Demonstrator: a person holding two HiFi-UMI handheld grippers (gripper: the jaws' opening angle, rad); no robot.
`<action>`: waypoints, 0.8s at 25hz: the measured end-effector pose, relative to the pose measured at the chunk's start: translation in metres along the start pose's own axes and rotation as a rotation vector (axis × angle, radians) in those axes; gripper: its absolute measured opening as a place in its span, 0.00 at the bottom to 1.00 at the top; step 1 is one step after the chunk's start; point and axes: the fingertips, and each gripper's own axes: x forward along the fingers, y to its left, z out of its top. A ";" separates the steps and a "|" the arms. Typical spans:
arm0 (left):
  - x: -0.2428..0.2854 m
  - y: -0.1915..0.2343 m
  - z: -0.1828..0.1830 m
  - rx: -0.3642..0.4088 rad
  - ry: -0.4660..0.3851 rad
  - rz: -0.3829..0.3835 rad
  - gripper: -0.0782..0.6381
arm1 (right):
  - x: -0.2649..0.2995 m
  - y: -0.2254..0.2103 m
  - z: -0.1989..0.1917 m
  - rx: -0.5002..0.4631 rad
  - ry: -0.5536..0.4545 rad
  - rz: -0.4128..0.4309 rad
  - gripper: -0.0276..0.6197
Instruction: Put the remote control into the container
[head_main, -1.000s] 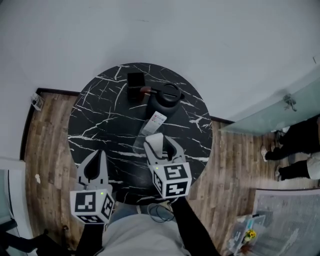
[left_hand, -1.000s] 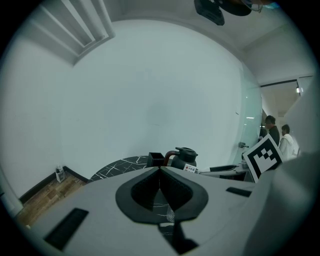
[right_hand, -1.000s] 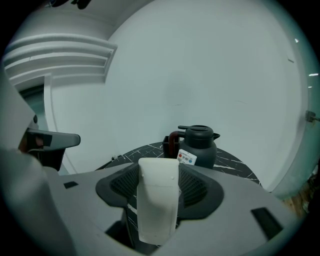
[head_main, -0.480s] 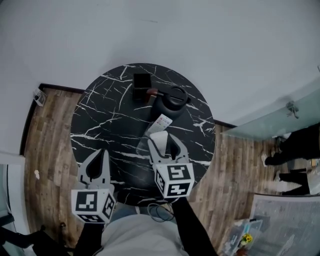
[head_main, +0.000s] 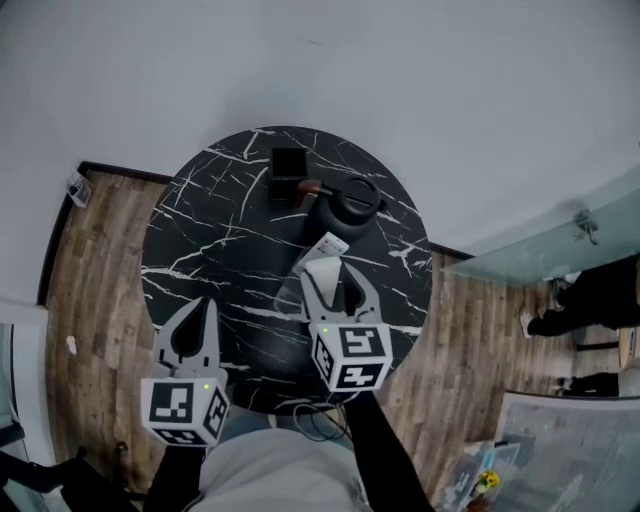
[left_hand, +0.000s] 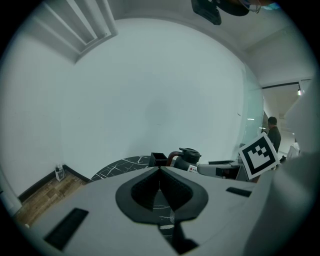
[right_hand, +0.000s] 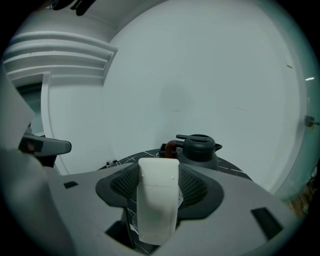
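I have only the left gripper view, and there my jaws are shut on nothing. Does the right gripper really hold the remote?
Observer: Yes. In its own view the remote is clamped between the right gripper's jaws.
Operator: What is ahead of it?
Observer: In the head view its far end points at the jug; the container stands beyond, left of the jug.
Operator: Is the container open?
Observer: From above its top looks open; the inside is too dark to read.

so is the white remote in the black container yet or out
Out. The white remote control is gripped between the jaws of the right tool, well short of the small black square container.
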 end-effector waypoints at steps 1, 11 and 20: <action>0.001 0.001 0.000 0.002 0.000 0.000 0.12 | 0.001 -0.001 0.001 0.001 -0.002 -0.003 0.43; 0.010 0.006 0.002 0.012 0.012 -0.008 0.12 | 0.012 -0.011 0.005 0.034 -0.034 -0.052 0.43; 0.023 0.007 0.002 0.025 0.030 -0.029 0.12 | 0.019 -0.020 0.011 0.059 -0.081 -0.103 0.43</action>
